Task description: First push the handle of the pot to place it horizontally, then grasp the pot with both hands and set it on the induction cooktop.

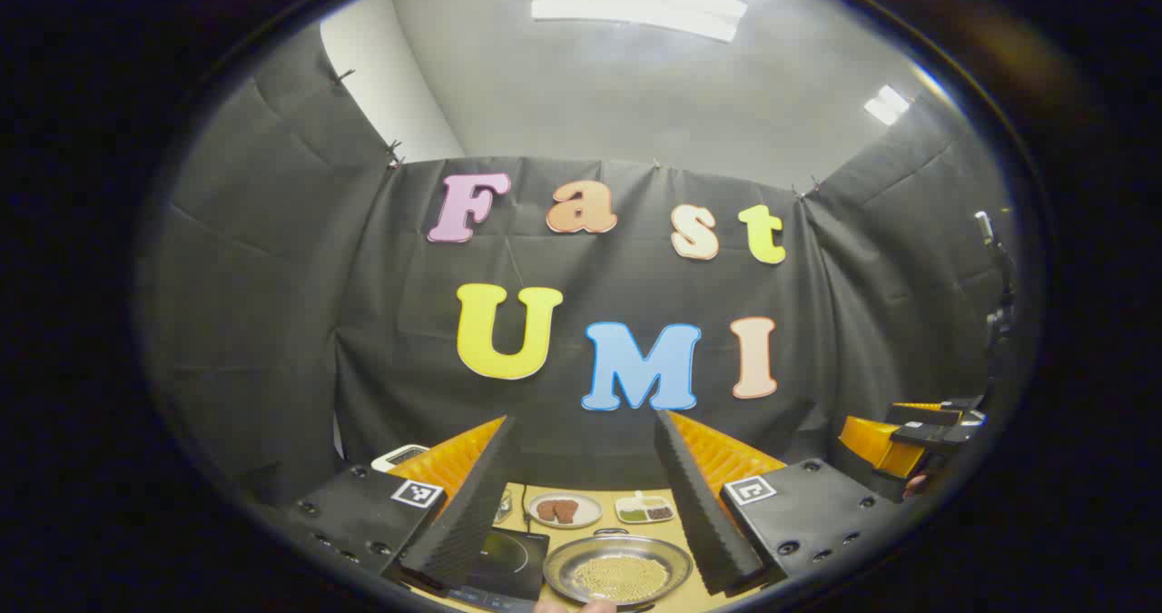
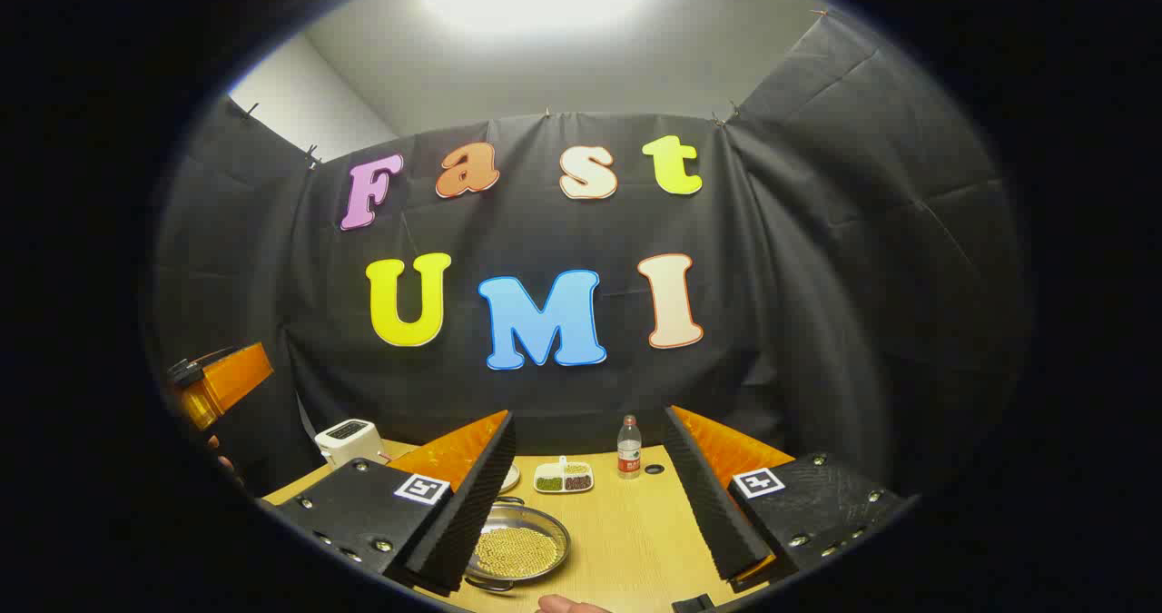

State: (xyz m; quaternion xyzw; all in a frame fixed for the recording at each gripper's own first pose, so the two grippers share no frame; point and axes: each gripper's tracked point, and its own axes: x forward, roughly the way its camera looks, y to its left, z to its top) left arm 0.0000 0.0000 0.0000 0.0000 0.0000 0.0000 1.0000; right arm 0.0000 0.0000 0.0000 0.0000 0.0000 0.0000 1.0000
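The pot (image 1: pixel 617 575) is a shallow metal pan holding yellow grains, with a small loop handle (image 1: pixel 610 532) on its far rim. It sits on the wooden table just right of the black induction cooktop (image 1: pixel 505 560). My left gripper (image 1: pixel 585 422) is open and held above the table, apart from the pot, which shows low between its fingers. In the right gripper view the pot (image 2: pixel 519 549) lies partly behind the left finger, a loop handle (image 2: pixel 490 584) on its near side. My right gripper (image 2: pixel 588 418) is open and holds nothing.
A plate of brown food (image 1: pixel 565 509) and a small divided dish (image 1: pixel 645 509) lie behind the pot. A water bottle (image 2: pixel 628 448) and a white toaster (image 2: pixel 349 440) stand near the back wall. A person's fingertip (image 2: pixel 567 605) shows at the table's near edge.
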